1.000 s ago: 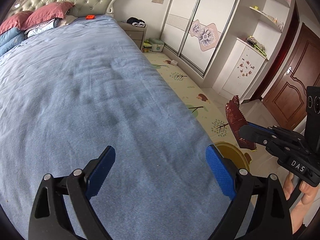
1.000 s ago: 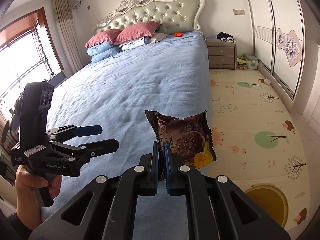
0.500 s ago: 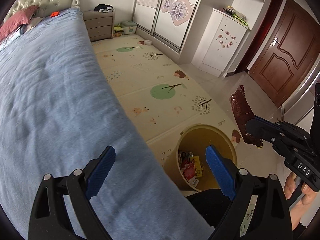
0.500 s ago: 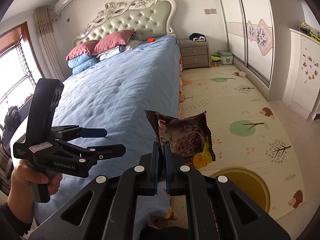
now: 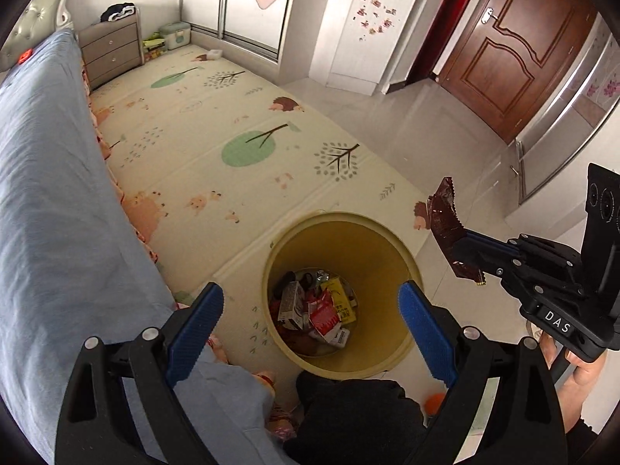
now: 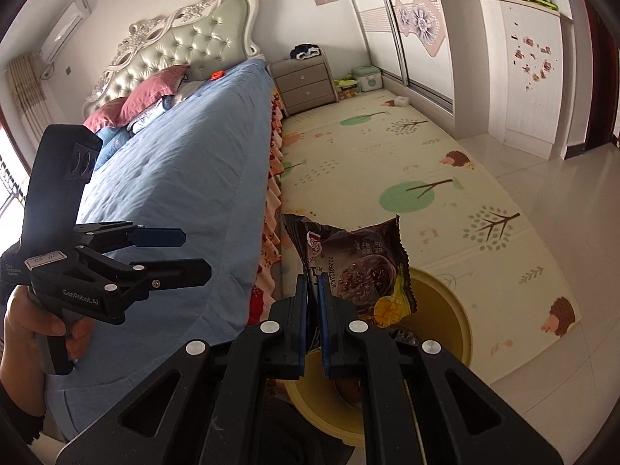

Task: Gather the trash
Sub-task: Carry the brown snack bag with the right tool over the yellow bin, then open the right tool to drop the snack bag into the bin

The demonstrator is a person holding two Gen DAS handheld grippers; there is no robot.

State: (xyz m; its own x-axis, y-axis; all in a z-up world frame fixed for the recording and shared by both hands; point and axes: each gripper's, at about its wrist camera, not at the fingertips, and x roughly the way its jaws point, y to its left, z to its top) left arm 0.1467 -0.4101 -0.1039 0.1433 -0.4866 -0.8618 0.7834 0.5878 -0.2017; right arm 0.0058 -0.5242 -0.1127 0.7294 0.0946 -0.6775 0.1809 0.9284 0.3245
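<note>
A yellow round trash bin (image 5: 391,248) stands on the floor by the bed's foot corner, with several wrappers and cartons (image 5: 314,306) at its bottom. My left gripper (image 5: 310,302) hangs open above the bin's mouth, nothing between its blue pads. My right gripper (image 6: 313,290) is shut on a brown snack wrapper (image 6: 360,259), held upright over the near rim of the bin (image 6: 461,321). In the left wrist view the wrapper (image 5: 445,221) and right gripper (image 5: 471,244) hover just right of the bin.
The blue-covered bed (image 5: 46,193) fills the left side. A patterned play mat (image 5: 217,143) covers the floor up to a nightstand (image 5: 110,48) and wardrobe. A brown door (image 5: 515,42) is at the far right. A dark-clothed leg (image 5: 348,407) sits below the bin.
Both grippers swung from over the bed to the floor side and dipped; the bin came from the frame's edge to directly under the left gripper. The wrapper stays clamped in the right gripper.
</note>
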